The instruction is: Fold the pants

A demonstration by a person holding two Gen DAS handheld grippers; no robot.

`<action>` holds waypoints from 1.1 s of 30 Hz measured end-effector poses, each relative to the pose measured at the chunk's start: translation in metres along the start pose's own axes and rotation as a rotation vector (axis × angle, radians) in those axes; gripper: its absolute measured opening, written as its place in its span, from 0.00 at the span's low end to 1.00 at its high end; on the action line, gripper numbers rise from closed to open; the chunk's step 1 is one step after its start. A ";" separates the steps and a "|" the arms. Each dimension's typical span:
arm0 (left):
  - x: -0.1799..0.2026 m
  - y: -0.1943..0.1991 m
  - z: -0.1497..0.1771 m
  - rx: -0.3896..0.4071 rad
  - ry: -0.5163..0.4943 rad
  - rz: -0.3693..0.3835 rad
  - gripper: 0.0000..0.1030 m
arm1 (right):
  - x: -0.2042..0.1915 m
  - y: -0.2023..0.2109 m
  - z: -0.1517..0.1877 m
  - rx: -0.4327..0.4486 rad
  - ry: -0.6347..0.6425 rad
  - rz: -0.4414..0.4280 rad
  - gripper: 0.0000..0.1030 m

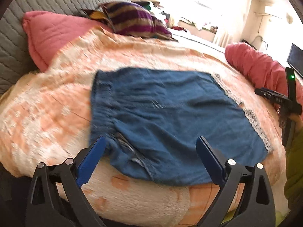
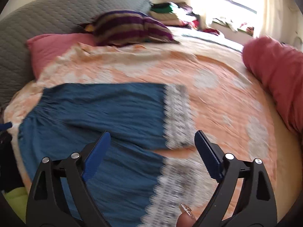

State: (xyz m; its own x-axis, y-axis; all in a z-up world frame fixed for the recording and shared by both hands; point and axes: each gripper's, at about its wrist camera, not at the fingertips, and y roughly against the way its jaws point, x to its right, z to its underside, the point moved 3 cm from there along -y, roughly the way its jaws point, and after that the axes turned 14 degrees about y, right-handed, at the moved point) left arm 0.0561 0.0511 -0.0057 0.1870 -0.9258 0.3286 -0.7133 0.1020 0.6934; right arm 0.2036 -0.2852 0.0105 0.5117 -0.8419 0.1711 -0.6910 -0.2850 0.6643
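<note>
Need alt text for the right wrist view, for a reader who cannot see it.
Blue pants with white lace hems lie flat on an orange-and-white patterned bedspread, legs pointing right. The right tongs hang open above them, holding nothing.

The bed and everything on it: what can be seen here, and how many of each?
blue pants with white lace hems: one, blue, flat on the bedspread.
peach and white bedspread: one, covers the bed.
pink pillow: one, by the headboard.
purple striped cushion: one, behind the pink pillow.
red bolster: one, at the bed's right edge.
grey quilted headboard: one, far left.
left gripper: black with blue pads, open, empty.
right gripper: same, open, empty.
</note>
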 end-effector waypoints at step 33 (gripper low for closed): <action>-0.078 -0.091 -0.129 -0.010 0.078 -0.141 0.96 | -0.131 -0.124 -0.105 -0.062 0.236 -0.174 0.91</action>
State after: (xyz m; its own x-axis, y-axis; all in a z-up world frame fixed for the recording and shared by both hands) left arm 0.1934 0.1609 -0.0119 0.3371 -0.9000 0.2763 -0.6698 -0.0230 0.7422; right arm 0.2758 -0.0911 -0.0183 0.7292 -0.6510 0.2108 -0.5539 -0.3807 0.7404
